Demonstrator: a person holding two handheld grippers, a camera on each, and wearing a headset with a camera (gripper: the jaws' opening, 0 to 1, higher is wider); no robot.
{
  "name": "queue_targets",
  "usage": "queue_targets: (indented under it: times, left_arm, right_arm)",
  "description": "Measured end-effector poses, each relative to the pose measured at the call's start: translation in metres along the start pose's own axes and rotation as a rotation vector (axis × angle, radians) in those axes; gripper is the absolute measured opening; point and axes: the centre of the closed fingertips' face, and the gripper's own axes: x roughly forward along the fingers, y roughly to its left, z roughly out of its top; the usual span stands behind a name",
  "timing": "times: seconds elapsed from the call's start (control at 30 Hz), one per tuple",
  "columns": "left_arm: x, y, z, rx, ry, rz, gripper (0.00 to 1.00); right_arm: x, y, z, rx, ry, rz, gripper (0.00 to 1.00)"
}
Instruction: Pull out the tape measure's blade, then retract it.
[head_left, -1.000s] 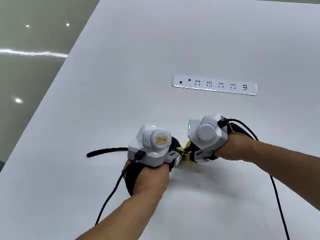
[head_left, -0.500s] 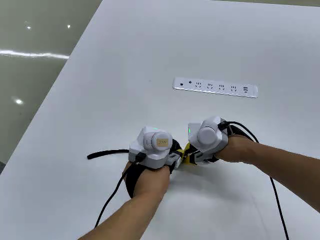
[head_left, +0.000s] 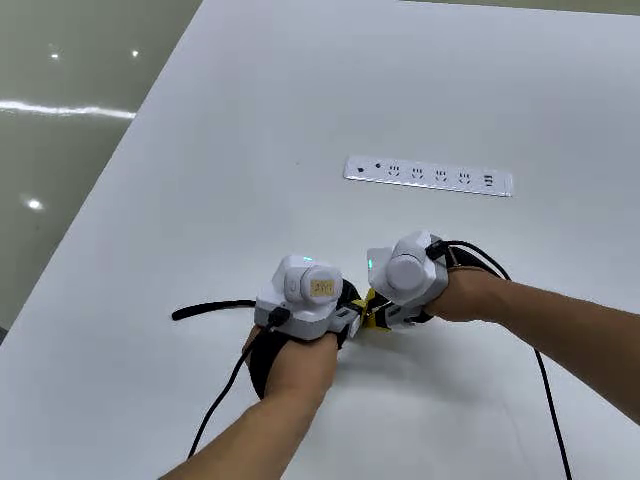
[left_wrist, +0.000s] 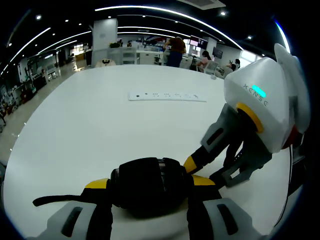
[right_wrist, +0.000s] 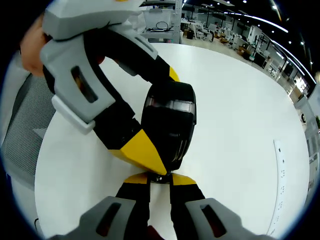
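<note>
Head view, layout: left tool (head_left: 348, 316) and right tool (head_left: 384, 314) are meeting tip to tip on the white desk (head_left: 300, 100), towards its near side.

Tape measure (left_wrist: 150, 186): its black case is resting on the desk, wedged between the two tools.

Left tool state: the jaws are clamping the case from both sides, with the yellow pads (left_wrist: 96, 184) pressing its flanks.

Right tool state: the jaws are pressing almost together, pinching the small metal blade tab (right_wrist: 160, 177), which is lying right against the case's mouth.

Strap: a black strap (head_left: 208, 305) is trailing left from the case across the desk.

Power strip (head_left: 428, 174): it is lying flat beyond the tools, well apart from them.

Desk edge: the left edge is running diagonally, with grey floor (head_left: 60, 120) showing past it. It is well apart from the left tool.

Open room: bare desk is stretching from the tools up to the power strip, out to the left edge, and off to the right.

Cables: a black cable (head_left: 548, 380) is trailing back beside the right forearm, and another is hanging under the left wrist.
</note>
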Motion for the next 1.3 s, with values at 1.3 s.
queue_targets:
  times: [1.3]
  left_arm:
    - [-0.0062, 0.0007, 0.0040, 0.032, -0.040, -0.027, 0.59]
  right_arm:
    - [-0.0033, -0.0032, 0.0053, 0.138, -0.047, -0.141, 0.21]
